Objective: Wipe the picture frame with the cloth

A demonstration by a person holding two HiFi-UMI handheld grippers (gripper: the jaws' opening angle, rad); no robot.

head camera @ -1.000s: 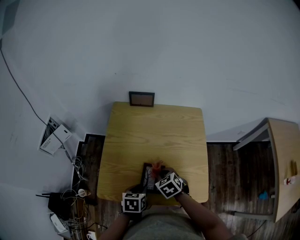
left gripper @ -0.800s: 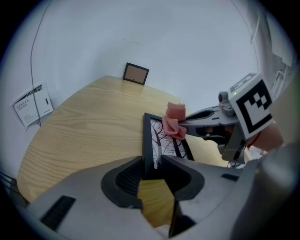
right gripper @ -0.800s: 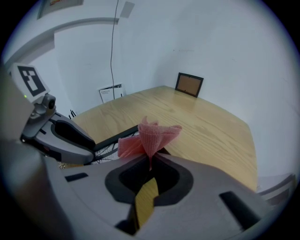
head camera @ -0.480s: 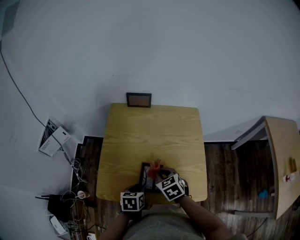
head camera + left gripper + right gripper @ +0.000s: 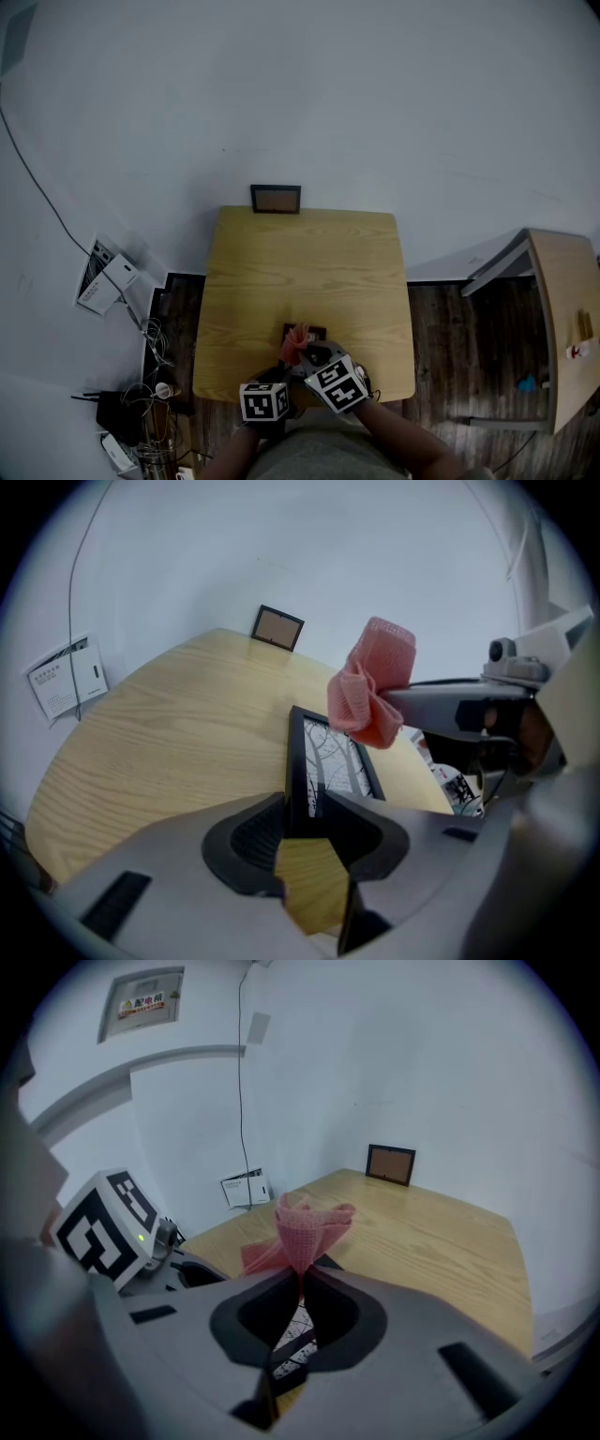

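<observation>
A black picture frame with a tree print lies near the front edge of the wooden table. My left gripper is shut on the frame's near left corner. Above the frame hangs a bunched pink cloth, and my right gripper is shut on its lower end. Part of the frame shows below the right jaws. In the head view the cloth sits just ahead of both marker cubes, over the frame.
A small brown framed picture leans on the wall at the table's far edge. On the floor at the left lie cables and a white box. A second wooden table stands at the right.
The right gripper has risen with the pink cloth, lifting it off the frame and drawing it toward the left and the near edge. The left gripper has kept its hold on the frame.
</observation>
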